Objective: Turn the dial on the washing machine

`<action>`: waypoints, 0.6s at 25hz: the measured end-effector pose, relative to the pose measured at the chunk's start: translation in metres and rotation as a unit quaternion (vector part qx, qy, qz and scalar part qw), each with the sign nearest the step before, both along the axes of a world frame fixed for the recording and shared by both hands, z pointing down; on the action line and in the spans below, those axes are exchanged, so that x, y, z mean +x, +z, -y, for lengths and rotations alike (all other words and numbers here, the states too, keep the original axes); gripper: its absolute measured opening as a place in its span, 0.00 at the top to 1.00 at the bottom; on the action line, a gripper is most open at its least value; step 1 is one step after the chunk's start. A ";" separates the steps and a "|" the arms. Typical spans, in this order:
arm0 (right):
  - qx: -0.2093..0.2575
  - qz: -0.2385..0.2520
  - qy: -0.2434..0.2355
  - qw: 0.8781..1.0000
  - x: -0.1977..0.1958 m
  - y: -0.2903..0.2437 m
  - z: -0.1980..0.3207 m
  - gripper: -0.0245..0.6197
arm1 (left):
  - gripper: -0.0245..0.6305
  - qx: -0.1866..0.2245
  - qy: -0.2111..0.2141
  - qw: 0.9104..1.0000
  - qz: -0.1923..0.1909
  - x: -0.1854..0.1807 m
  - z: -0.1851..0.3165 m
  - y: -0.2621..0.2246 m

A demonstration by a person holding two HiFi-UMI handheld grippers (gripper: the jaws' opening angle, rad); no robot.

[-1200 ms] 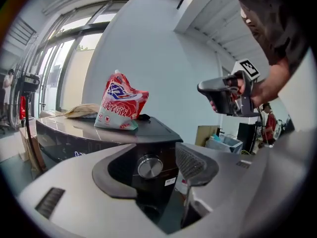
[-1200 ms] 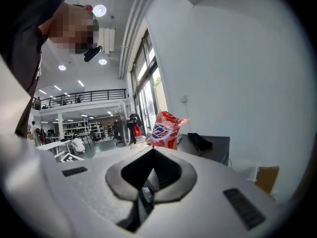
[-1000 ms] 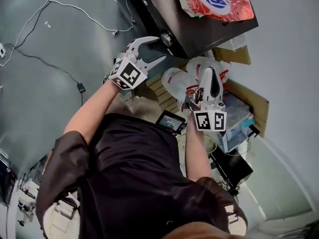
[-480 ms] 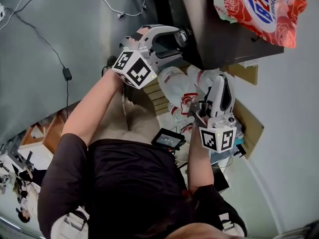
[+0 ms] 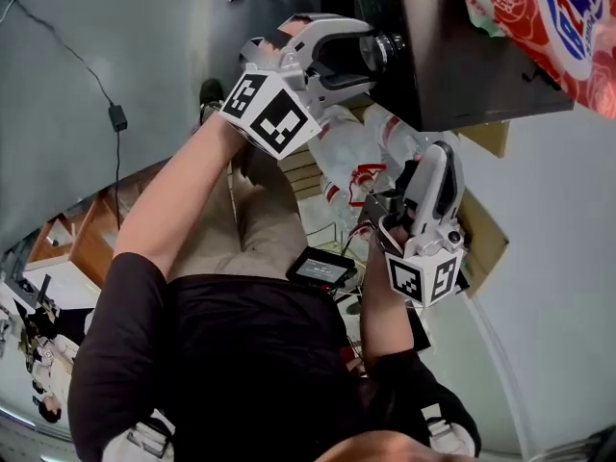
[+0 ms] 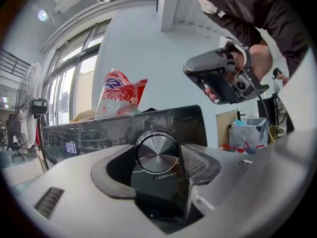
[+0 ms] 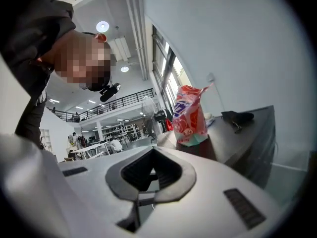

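Left tool (image 6: pixel 154 168), jaws just opened wide, straddles the dial (image 6: pixel 157 151) unclamped: rigid, smooth metal, probably slippery; pinch its rim. Right tool (image 7: pixel 148 175) closed, empty.

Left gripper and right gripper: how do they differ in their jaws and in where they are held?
The left gripper has its jaws apart, which have just been opening, with the silver dial between them; the right gripper has its jaws together and empty. The left gripper is at the washing machine's control panel; the right gripper is held away from it, beside the machine. Both carry a marker cube.
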State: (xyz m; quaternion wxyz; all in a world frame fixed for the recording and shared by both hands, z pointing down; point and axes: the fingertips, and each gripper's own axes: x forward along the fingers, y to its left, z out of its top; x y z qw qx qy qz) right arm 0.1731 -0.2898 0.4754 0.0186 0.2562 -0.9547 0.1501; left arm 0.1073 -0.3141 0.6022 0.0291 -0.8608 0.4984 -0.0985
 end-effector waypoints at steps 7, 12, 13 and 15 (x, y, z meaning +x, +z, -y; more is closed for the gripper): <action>-0.020 -0.005 0.000 1.000 0.008 0.017 -0.002 0.96 | 0.56 -0.009 0.005 1.000 -0.020 -0.002 0.000 -0.001; -0.021 -0.008 -0.008 1.000 0.006 0.018 -0.003 0.96 | 0.56 -0.039 0.000 0.996 -0.078 -0.004 0.000 -0.001; -0.021 -0.008 -0.010 1.000 0.005 0.018 -0.004 0.96 | 0.56 -0.044 -0.002 0.995 -0.089 -0.005 0.000 0.000; -0.022 -0.009 -0.014 1.000 0.004 0.019 -0.004 0.96 | 0.56 -0.053 -0.006 0.992 -0.112 -0.006 0.001 0.000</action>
